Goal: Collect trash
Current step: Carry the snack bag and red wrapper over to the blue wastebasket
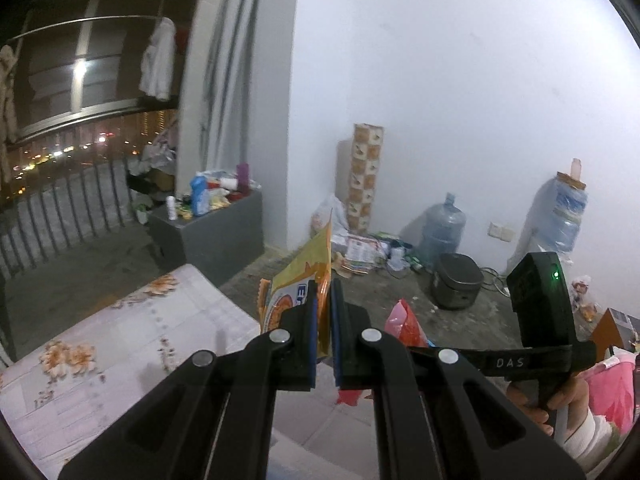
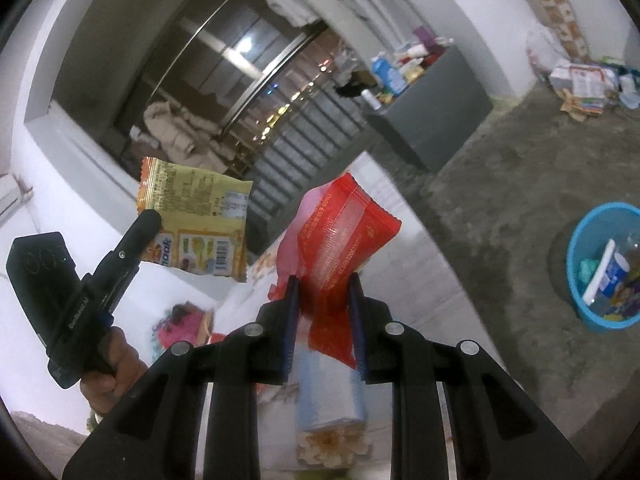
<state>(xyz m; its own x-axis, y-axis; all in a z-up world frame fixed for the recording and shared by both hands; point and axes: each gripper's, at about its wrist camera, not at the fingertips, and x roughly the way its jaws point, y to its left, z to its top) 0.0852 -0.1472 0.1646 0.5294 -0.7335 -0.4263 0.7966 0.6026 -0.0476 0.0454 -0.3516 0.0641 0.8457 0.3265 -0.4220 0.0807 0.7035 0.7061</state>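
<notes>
My left gripper (image 1: pixel 325 320) is shut on a yellow snack wrapper (image 1: pixel 304 276) and holds it in the air above the floral-covered table (image 1: pixel 132 340). The same wrapper (image 2: pixel 196 220) shows in the right wrist view, hanging from the left gripper (image 2: pixel 146 220). My right gripper (image 2: pixel 324 312) is shut on a red plastic wrapper (image 2: pixel 344 236), held above the table edge; this wrapper (image 1: pixel 404 320) also shows in the left wrist view. A blue trash bin (image 2: pixel 576 256) with several pieces of trash stands on the concrete floor to the right.
A grey cabinet (image 1: pixel 224 232) with bottles on top stands by the balcony railing (image 1: pixel 60 212). Water jugs (image 1: pixel 442 232), a rice cooker (image 1: pixel 456 280) and a pile of papers (image 1: pixel 360 252) lie along the white wall. A roll of blue bags (image 2: pixel 328 392) lies on the table.
</notes>
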